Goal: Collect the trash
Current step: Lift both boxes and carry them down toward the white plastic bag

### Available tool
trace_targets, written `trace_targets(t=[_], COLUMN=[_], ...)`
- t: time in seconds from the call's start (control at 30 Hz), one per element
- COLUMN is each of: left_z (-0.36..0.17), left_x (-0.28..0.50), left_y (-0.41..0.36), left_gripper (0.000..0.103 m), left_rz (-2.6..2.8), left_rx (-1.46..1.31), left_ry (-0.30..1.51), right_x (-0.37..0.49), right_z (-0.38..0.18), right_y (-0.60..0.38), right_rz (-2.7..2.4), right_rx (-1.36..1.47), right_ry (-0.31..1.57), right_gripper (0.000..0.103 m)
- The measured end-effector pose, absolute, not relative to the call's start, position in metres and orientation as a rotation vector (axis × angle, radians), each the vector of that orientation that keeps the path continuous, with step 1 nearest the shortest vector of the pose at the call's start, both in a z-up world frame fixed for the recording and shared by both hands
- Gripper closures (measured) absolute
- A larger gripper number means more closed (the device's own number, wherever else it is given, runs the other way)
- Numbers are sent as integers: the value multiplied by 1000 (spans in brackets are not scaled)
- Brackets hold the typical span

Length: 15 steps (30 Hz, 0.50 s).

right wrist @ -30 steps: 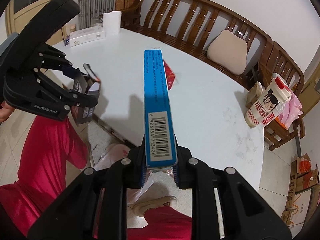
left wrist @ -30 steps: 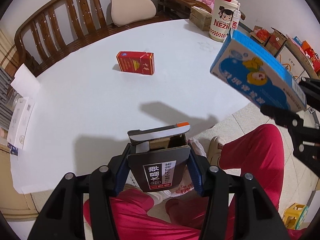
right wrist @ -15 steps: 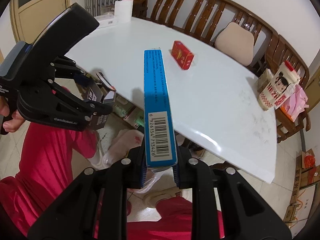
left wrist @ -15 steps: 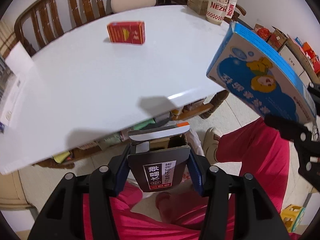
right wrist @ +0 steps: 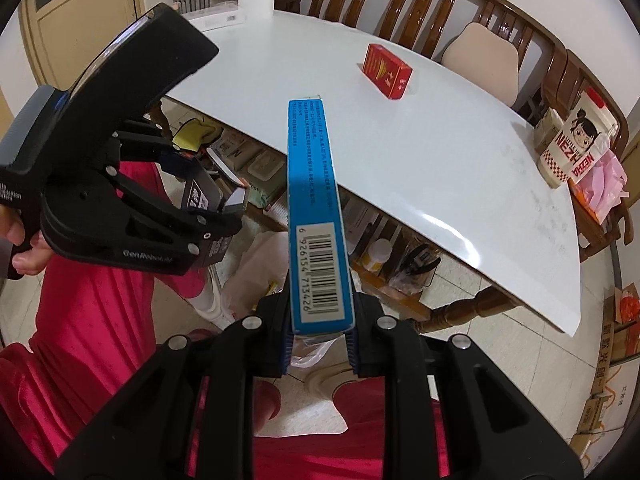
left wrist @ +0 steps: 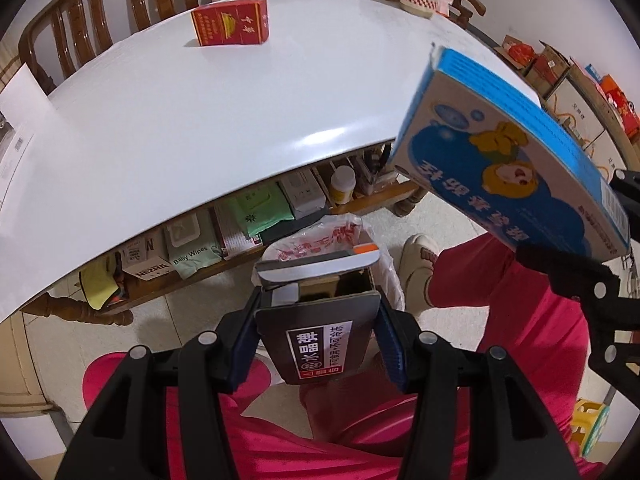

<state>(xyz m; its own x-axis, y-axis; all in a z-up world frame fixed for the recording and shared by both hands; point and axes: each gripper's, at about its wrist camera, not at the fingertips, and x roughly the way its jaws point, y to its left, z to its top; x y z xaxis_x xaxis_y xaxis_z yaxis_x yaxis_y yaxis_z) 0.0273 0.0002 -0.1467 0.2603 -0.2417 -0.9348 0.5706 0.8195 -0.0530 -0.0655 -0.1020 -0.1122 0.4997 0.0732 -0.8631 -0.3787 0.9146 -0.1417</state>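
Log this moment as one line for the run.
left claw: shut on dark box | right claw: shut on blue box | both above bagged bin | red box: on table

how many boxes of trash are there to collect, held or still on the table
3. A black box sits in the left gripper, a blue box in the right gripper, and a red box stands on the white table. Others may be out of view.
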Motion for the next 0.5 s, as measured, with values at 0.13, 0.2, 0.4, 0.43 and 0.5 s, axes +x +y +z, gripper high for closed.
trace_targets(t=[0.13,0.2,0.4,0.43,0.5], left_z=[-159,-166,-191,-194,-203], left_x=[23,23,24,25,28], left_y=[0,-1,-1,-2,-1], left_gripper=[52,52,52,52,52], left_rz=[-569,-569,-564,-560,-555], left_rx=[314,315,303,302,294], left_ry=[1212,1222,1268,1274,1291], right_x=[-65,-64,-59,-58,-56], right_z=[-125,-132,-159,-163,-172], right_y=[-100,-100,-100,-99,-99], right_rz=[287,289,292,290,286], right_rx=[-327,-320,-304,-304,-307], right_ry=[1040,1052,1094,1098,1106], right_gripper=[82,82,82,82,82])
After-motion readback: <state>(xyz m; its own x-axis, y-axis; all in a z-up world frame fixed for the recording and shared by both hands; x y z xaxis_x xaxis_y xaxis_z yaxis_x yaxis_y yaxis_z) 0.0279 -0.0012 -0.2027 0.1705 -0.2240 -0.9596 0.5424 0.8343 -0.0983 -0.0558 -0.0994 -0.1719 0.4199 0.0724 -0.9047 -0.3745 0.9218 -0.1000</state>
